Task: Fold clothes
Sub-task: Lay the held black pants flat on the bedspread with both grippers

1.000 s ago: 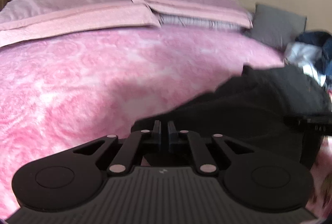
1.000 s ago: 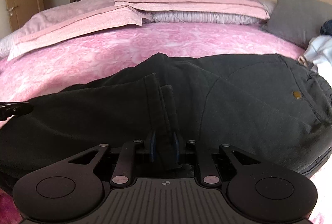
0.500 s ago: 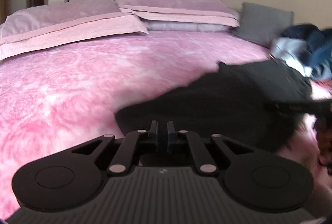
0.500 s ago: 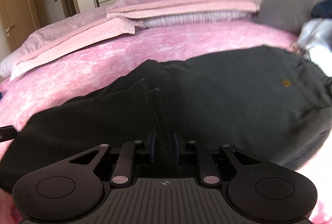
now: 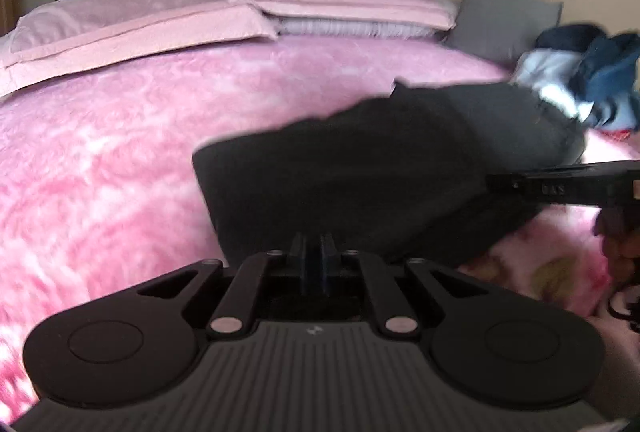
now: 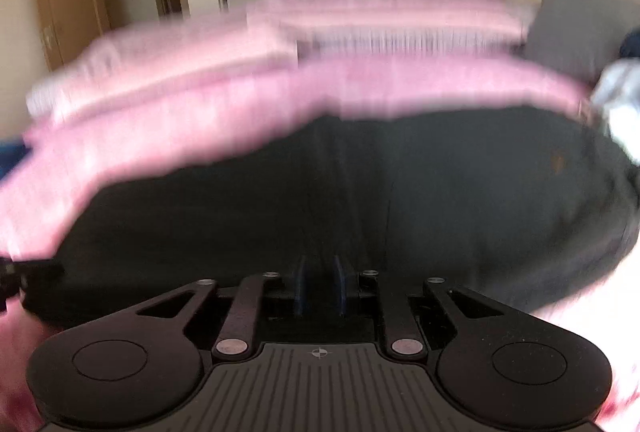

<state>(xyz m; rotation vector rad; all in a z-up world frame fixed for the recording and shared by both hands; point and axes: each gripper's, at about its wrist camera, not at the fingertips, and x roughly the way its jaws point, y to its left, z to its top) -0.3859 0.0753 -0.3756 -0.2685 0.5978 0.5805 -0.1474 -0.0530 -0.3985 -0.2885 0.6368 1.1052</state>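
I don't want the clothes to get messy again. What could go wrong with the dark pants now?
1. Both tools, left tool and right tool, pinch only the near edge of the dark grey fabric pants, so the cloth might slip free mid-fold.
2. The loose blue and white clothes pile lies right beside the pants' far end and could get dragged along.

Both grippers are clamped down, left gripper [image 5: 313,252] fingers pinched nearly together, right gripper [image 6: 319,282] fingers a bit wider.
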